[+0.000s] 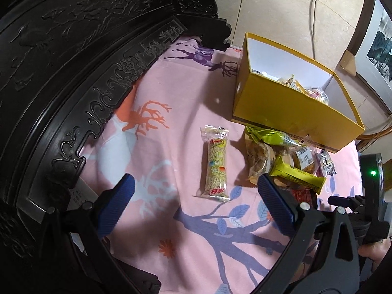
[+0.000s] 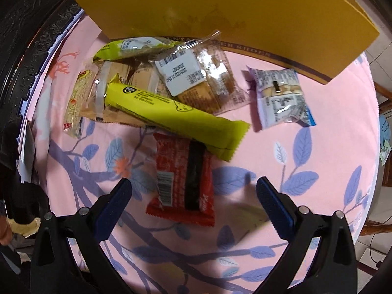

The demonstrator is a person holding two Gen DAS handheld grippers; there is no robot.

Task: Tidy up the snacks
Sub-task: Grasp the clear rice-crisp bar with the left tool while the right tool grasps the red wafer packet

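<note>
Left wrist view: the left gripper (image 1: 196, 188) hung released, its 2 blue fingers (image 1: 117, 204) spread wide above the pink patterned cloth (image 1: 176, 93) that covered the surface. A clear-wrapped grain bar (image 1: 216, 165) lay flat on the cloth just ahead of the gap between the fingers, nearer the right finger and not touched by either. Beyond it and to the right sat a yellow cardboard box (image 1: 289, 112), open at the top, with several wrapped snacks (image 1: 303, 88) already inside. A loose heap of packets (image 1: 276, 154) lay against the box's near wall. A dark carved wooden panel (image 1: 73, 56) curved along the left side, and part of the other gripper's body showed at the right edge.

In the right wrist view, the right gripper (image 2: 193, 191) was also released and empty, its fingers wide apart. A red packet (image 2: 182, 183) lay on the cloth between and just ahead of the fingertips, untouched. A long lime-green bar (image 2: 171, 117) rested partly over the red packet's far end. Behind it lay a clear pack of biscuits with a white label (image 2: 196, 73) and a green-and-clear packet (image 2: 132, 46), both close to the box wall. A small white-and-purple packet (image 2: 279, 95) lay apart to the right, near the box's corner.
</note>
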